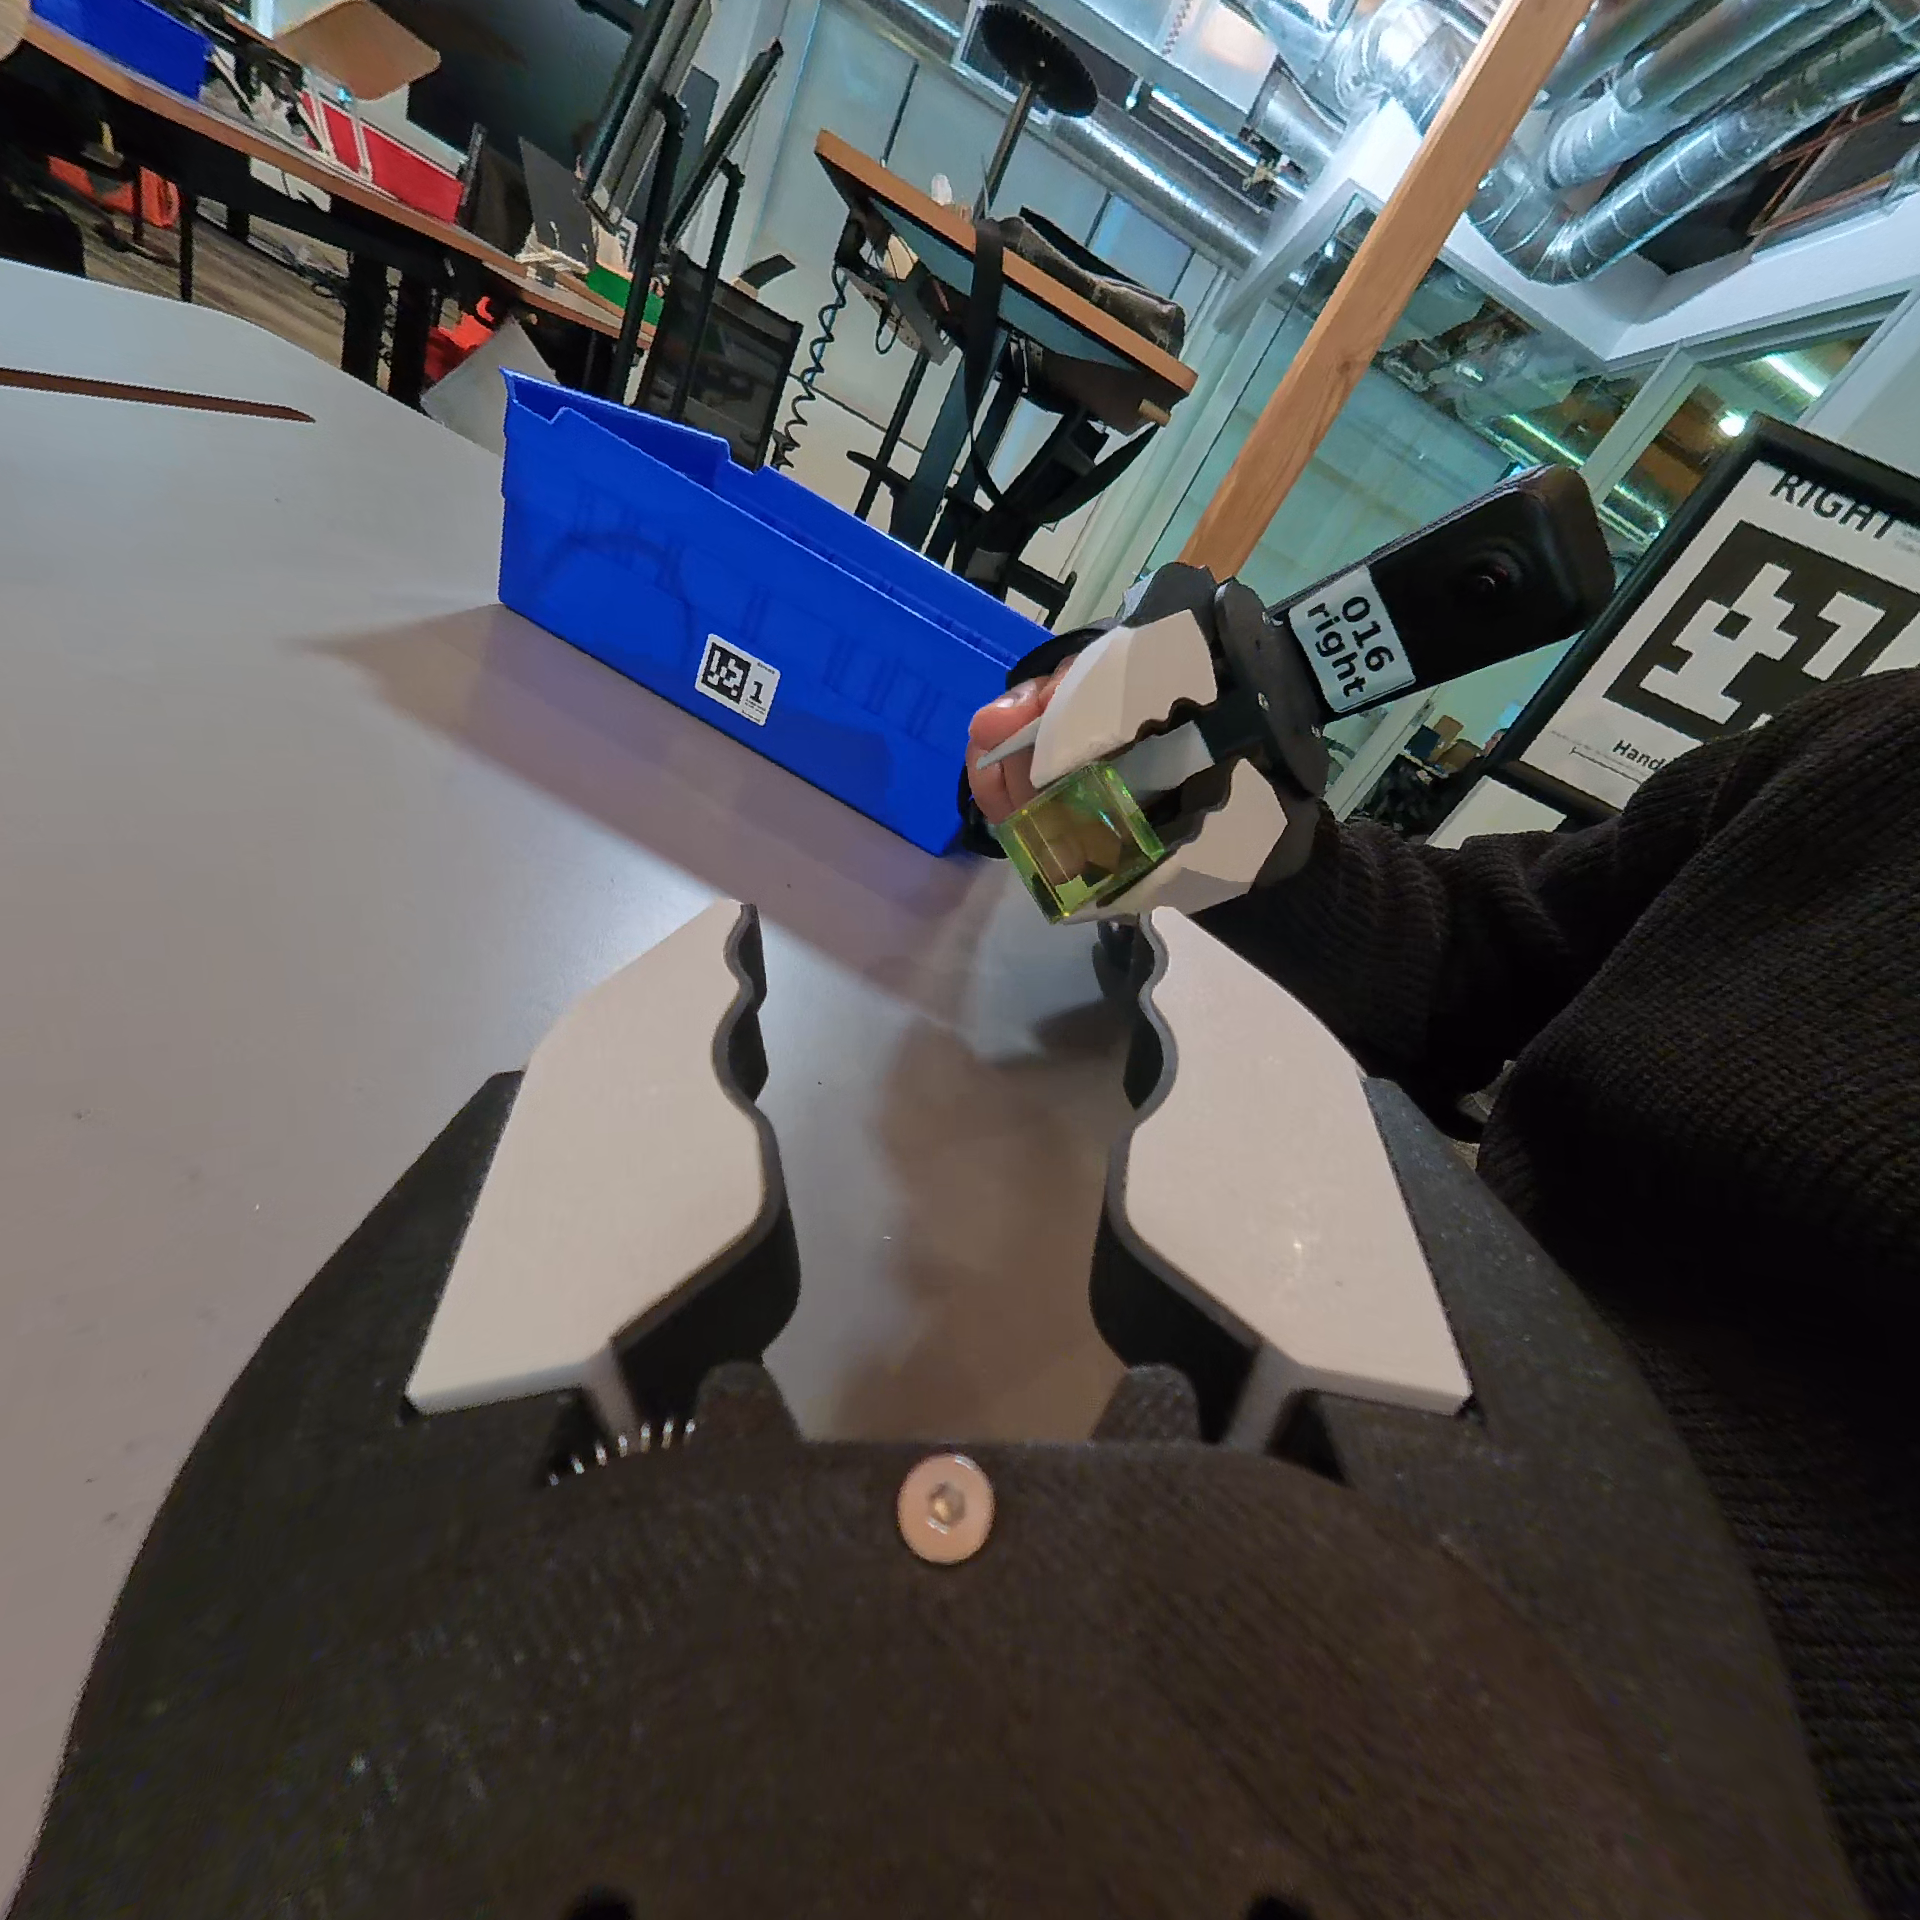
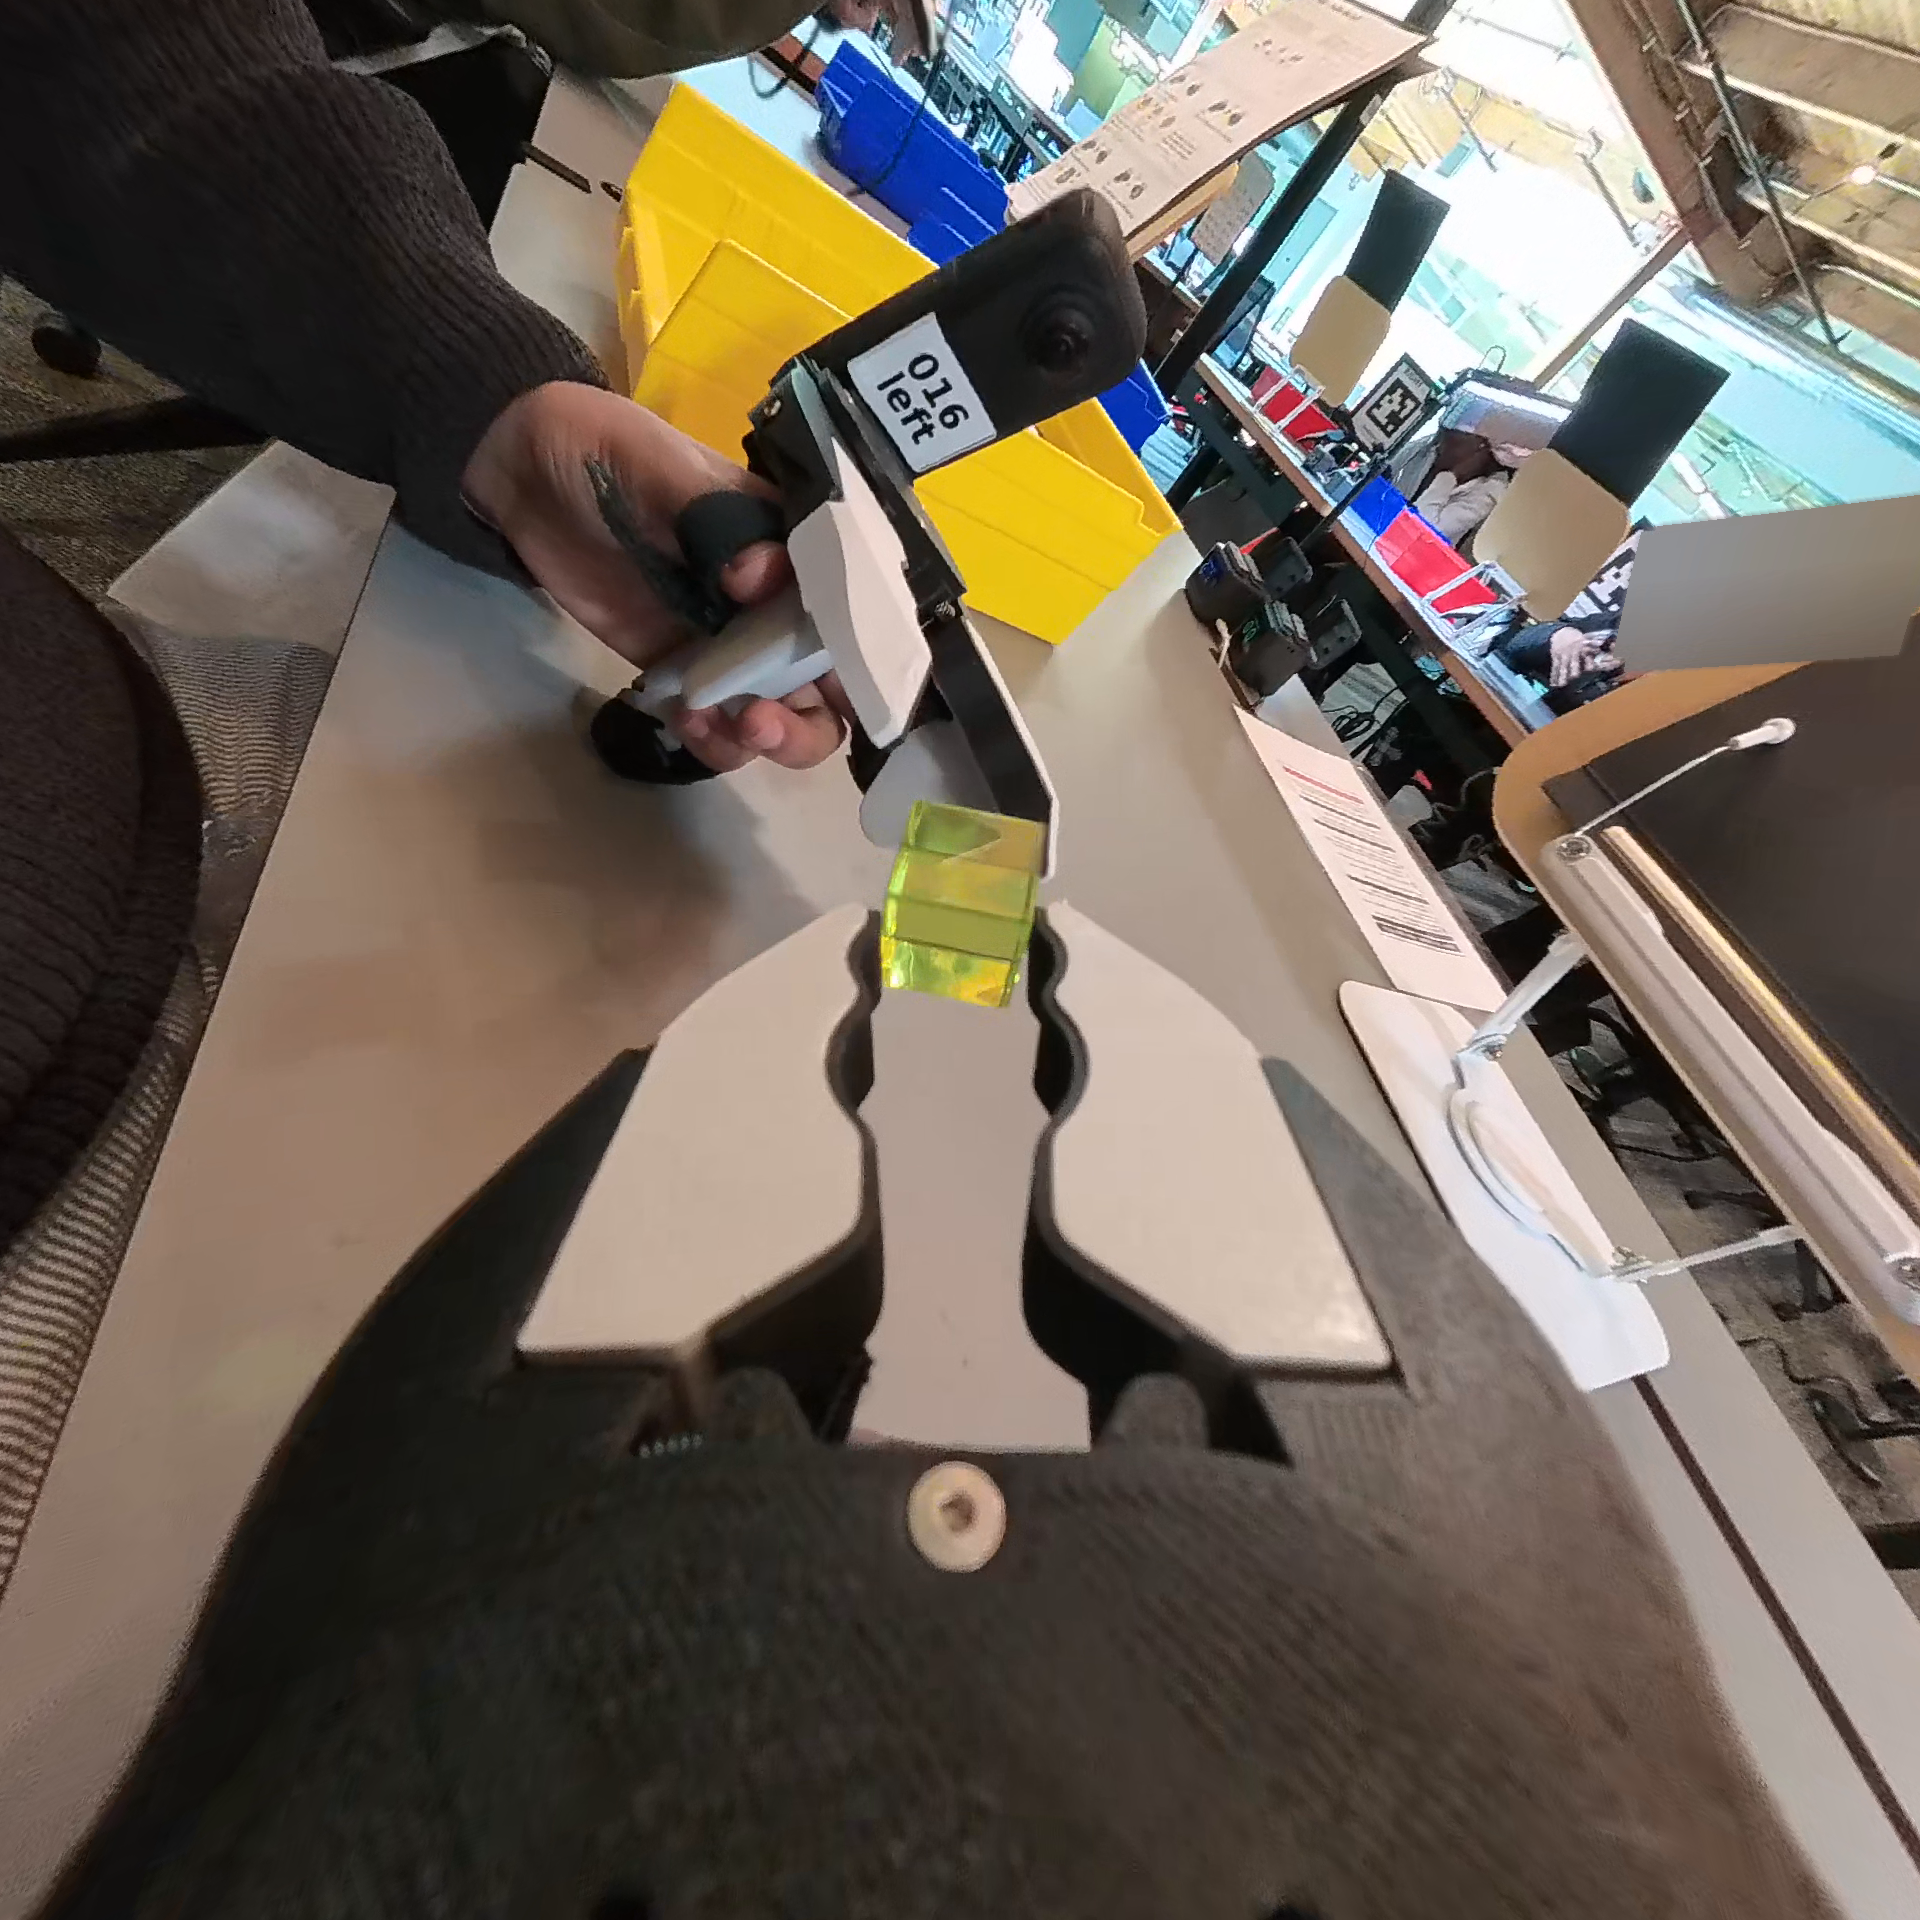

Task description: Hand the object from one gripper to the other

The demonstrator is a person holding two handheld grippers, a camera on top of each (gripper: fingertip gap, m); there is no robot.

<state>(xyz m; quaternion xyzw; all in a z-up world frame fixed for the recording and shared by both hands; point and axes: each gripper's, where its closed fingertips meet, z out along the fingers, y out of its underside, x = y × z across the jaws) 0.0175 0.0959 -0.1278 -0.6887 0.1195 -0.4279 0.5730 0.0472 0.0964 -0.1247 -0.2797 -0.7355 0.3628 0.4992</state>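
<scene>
We see our right gripper pointing forward and slightly down over the grey table, its 2 white fingers pressed against the sides of a clear yellow-green cube held at their tips. In the left wrist view the same right gripper comes in from the right, tilted, with a hand around its handle and a dark knitted sleeve behind it; the cube sits between its tips, lifted above the table.

Our left gripper stands wide apart with nothing between its fingers, aimed across the table; the cube lies just beyond and a little to the right of its right fingertip. From the right wrist view the left gripper reaches down from above, held by a hand in a dark sleeve, its tips just beside the far end of the cube; we cannot tell whether they touch it.

Around us, a blue bin with a small square marker sticker stands on the table behind the right gripper. A yellow bin sits behind the left gripper, with another blue bin farther back. A printed sheet lies on the table's right edge, near a white plate
</scene>
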